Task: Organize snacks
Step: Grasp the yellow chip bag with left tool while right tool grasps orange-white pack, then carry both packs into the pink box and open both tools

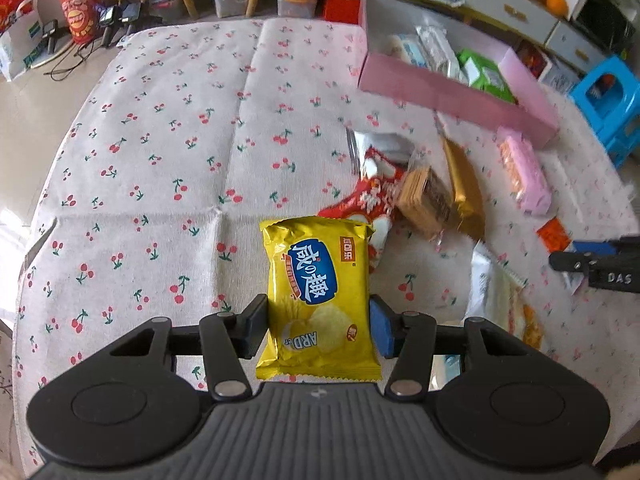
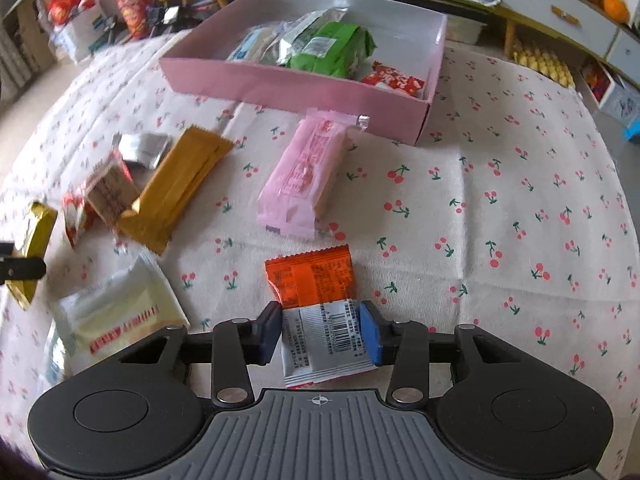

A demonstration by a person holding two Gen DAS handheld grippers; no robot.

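Observation:
My left gripper (image 1: 318, 326) is shut on a yellow chip bag (image 1: 318, 280) and holds it above the cherry-print cloth. My right gripper (image 2: 320, 330) is shut on an orange and white snack packet (image 2: 316, 300). The right gripper's finger shows at the right edge of the left wrist view (image 1: 592, 266). The pink box (image 2: 296, 84) stands at the back and holds a green pack (image 2: 332, 50), a red pack (image 2: 394, 80) and silver packs. The box also shows in the left wrist view (image 1: 452, 94). The left gripper with the yellow bag shows at the left edge of the right wrist view (image 2: 24, 256).
Loose snacks lie on the cloth: a pink pack (image 2: 302, 176), a gold bar (image 2: 178, 188), a brown biscuit pack (image 2: 110, 194), a silver pack (image 2: 144, 148), a pale pack (image 2: 116, 310). Cabinets and a blue stool (image 1: 608, 96) stand beyond the table.

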